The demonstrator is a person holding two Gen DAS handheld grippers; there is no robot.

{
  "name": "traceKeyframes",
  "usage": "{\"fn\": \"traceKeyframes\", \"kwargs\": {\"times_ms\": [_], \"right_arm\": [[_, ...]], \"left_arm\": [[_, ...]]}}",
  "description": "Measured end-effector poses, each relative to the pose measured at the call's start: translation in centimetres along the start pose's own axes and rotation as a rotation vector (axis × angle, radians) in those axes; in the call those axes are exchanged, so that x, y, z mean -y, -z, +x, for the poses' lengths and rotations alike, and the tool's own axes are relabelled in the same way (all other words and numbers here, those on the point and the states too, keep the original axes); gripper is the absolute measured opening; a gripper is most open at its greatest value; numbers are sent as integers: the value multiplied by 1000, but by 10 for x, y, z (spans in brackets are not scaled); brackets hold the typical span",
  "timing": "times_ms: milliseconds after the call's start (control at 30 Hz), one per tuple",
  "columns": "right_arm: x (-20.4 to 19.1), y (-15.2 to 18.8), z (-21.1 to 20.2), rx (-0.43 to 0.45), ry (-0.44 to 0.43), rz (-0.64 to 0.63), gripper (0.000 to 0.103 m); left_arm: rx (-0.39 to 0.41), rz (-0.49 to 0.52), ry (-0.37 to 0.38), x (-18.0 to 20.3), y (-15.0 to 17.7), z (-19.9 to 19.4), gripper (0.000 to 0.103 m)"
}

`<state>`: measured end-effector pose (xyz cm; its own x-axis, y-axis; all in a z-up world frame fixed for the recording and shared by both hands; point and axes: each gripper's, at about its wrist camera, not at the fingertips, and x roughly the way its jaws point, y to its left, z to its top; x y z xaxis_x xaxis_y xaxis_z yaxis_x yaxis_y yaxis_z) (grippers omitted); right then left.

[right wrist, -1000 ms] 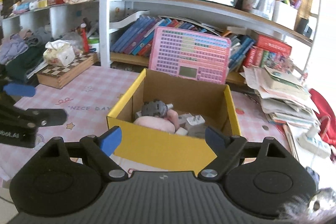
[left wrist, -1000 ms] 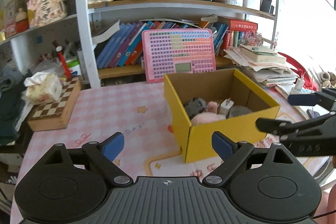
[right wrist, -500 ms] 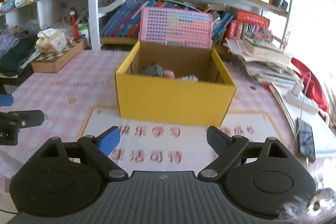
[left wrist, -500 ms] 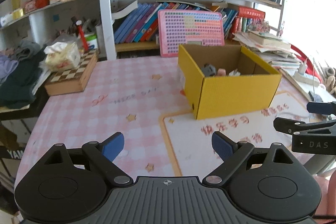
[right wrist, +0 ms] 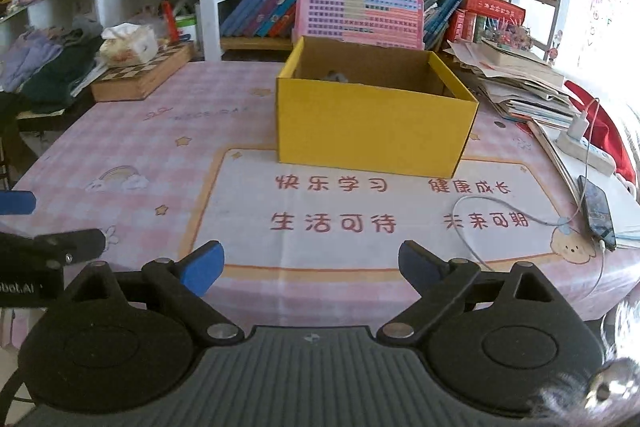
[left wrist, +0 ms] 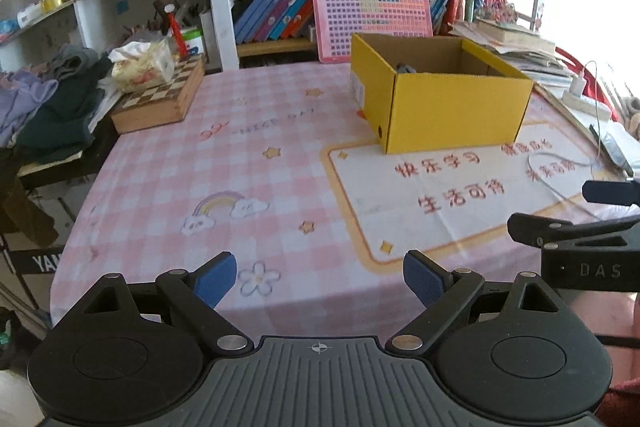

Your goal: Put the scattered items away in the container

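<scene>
With the box (right wrist: 376, 131) set far on the counter (right wrist: 132, 147) and only a grey item glimpsed inside, the white cable (right wrist: 516, 215) at near right could be snagged, while both grippers (left wrist: 319, 275) (right wrist: 309, 265) are held low and empty, left jaws apart, right jaws opening.

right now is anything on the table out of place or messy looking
Little stands out. The yellow box sits upright on the tablecloth. A loose white cable trails across the mat from a phone at the table's right edge, and a stack of papers behind it looks untidy.
</scene>
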<state>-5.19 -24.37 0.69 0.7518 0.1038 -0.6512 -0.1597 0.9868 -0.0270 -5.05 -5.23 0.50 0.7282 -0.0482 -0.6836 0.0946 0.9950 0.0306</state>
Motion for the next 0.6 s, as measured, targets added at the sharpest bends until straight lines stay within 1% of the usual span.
{"fn": "traceKeyframes", "kwargs": {"times_ms": [133,267,433,600], "right_arm": [[-1,4,-1,-28,1,20,96],[-5,5,-1,-40,-5,7,96],[-11,6,-3,-39,-22,-36,96],[-11,6,-3,-40,-22,-39,96]], "left_arm": [[-16,-26,-15,-7,7,-5,93],[-34,-54,-22,-12,11,-6,94],[-35,-48,-23,-10,12,-7,97],[-33,-42,-23,-8,12,-8,97]]}}
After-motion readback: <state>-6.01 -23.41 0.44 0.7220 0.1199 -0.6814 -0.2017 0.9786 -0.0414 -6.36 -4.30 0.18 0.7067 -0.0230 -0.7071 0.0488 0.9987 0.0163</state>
